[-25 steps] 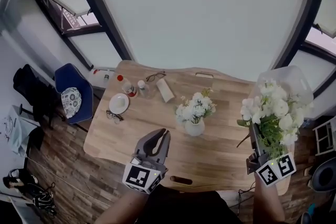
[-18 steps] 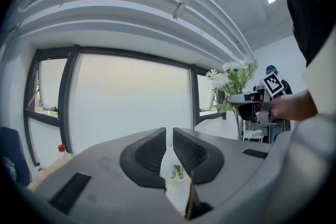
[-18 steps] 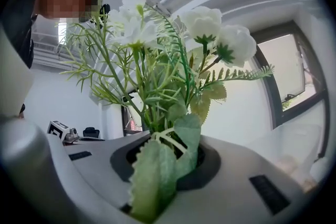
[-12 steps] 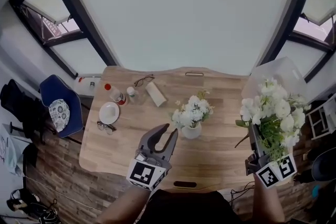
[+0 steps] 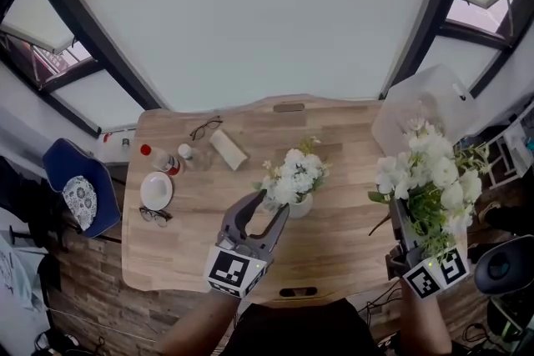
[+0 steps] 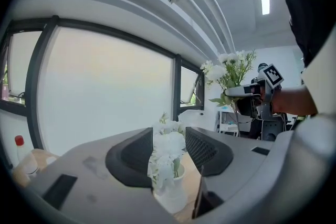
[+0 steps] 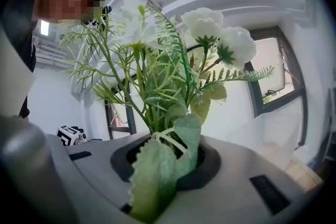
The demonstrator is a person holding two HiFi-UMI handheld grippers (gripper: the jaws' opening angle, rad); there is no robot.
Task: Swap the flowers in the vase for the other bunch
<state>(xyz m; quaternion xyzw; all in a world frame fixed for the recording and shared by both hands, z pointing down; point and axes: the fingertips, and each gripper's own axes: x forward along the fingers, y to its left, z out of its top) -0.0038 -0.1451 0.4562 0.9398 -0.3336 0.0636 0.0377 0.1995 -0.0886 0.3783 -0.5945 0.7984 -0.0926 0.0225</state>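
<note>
A small white vase (image 5: 300,207) holding white flowers (image 5: 292,172) stands mid-table. My left gripper (image 5: 269,206) is just in front of it, fingertips close to the blooms. Its jaws have just been opening and now stand open. In the left gripper view the vase's flowers (image 6: 168,147) and vase (image 6: 169,195) show in the gap of my left gripper (image 6: 167,153), with no pad pressing on them. My right gripper (image 5: 400,223) is shut on the stems of the other bunch (image 5: 430,179), held upright above the table's right end. In the right gripper view this bunch (image 7: 173,76) rises from my right gripper (image 7: 165,157).
On the wooden table (image 5: 200,221) lie glasses (image 5: 205,127), a white roll (image 5: 228,150), two bottles (image 5: 158,160), a plate (image 5: 156,190) and a second pair of glasses (image 5: 153,216). A blue chair (image 5: 79,194) stands at left. A white chair (image 5: 421,100) stands at back right.
My left gripper has moved forward to the vase and its jaws have gone from shut to open. The right gripper with its bunch has sunk a little.
</note>
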